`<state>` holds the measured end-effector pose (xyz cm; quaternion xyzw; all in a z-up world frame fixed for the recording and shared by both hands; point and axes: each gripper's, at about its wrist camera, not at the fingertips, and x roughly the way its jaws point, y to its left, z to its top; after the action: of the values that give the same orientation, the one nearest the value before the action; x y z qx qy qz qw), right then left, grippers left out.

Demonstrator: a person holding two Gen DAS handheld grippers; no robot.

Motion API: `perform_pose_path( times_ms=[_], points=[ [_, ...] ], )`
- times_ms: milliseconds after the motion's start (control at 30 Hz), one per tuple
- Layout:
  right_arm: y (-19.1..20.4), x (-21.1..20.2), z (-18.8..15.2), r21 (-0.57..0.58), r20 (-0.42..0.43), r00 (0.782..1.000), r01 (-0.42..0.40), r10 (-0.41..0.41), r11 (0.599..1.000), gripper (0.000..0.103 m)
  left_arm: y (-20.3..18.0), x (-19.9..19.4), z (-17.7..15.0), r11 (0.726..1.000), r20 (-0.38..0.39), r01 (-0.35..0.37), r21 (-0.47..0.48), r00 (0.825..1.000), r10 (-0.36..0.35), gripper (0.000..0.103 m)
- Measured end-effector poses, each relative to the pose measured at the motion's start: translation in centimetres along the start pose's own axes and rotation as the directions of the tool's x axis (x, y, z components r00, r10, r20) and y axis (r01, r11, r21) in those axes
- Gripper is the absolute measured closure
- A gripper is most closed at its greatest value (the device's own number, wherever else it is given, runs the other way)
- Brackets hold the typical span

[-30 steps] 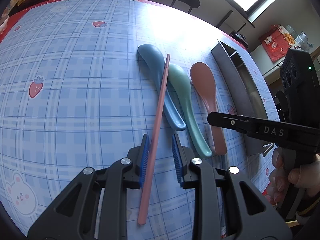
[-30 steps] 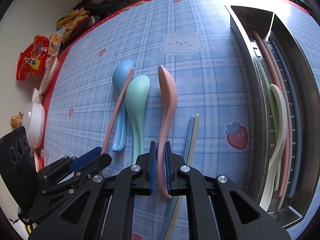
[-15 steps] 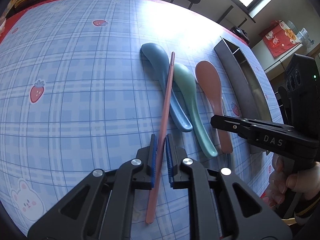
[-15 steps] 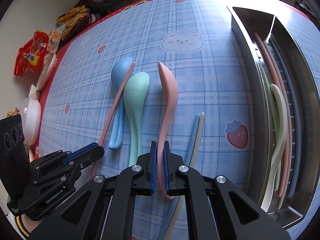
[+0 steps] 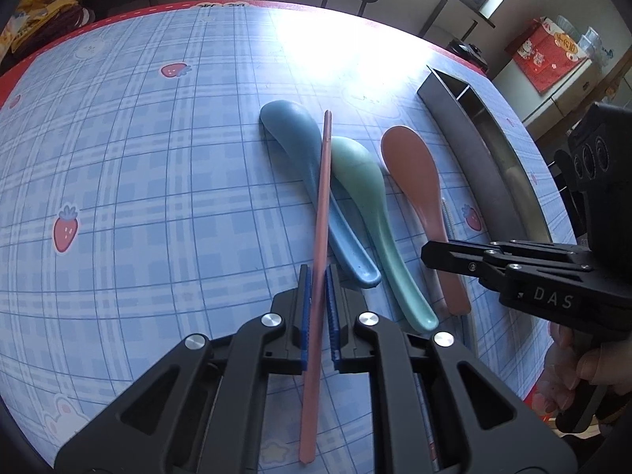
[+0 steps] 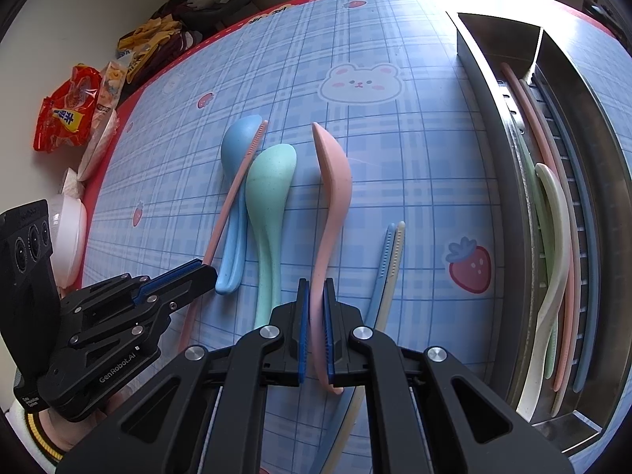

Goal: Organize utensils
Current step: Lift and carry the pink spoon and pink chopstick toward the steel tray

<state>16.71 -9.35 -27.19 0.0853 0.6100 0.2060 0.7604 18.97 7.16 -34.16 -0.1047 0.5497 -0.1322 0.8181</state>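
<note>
Pinching low on each handle, ready for lifting: left gripper [image 5: 316, 308] clamps the pink chopstick [image 5: 320, 213] leaning at 12 o'clock; right gripper [image 6: 315, 328] clamps the pink spoon [image 6: 333, 181], tray [image 6: 497, 181] at 3 o'clock.

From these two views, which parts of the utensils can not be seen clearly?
- Pink spoon: in the right wrist view its handle end is covered by the right gripper.
- Blue and cream chopsticks: lower ends hidden under the same gripper.
- Metal tray: in the left wrist view its contents are hidden behind its wall.
- Pink chopstick: in the right wrist view, partly covered by the left gripper.
</note>
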Motion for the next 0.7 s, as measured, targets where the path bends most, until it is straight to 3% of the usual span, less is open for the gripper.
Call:
perform_pose_path(
  times_ms=[167,467,700],
  points=[
    [0.3,-1.0,-0.3,-0.007,0.034,0.999,-0.035,0.035,0.999,0.096,1.5,-1.1,-0.4,0.990,0.026,0.069,-0.123,0.997,-0.066,0.092],
    [-0.6,-3.7,-1.4,0.071,0.094,0.981,-0.179,0.172,0.981,0.096,1.1,-5.0,-0.4,0.972,0.104,0.143,-0.186,0.987,-0.125,0.092],
    [-3.7,-7.7,-2.1,0.113,0.192,0.965,-0.201,0.177,0.973,0.096,-0.7,-6.1,0.0,0.972,0.102,0.168,-0.166,0.983,-0.153,0.092]
  ],
)
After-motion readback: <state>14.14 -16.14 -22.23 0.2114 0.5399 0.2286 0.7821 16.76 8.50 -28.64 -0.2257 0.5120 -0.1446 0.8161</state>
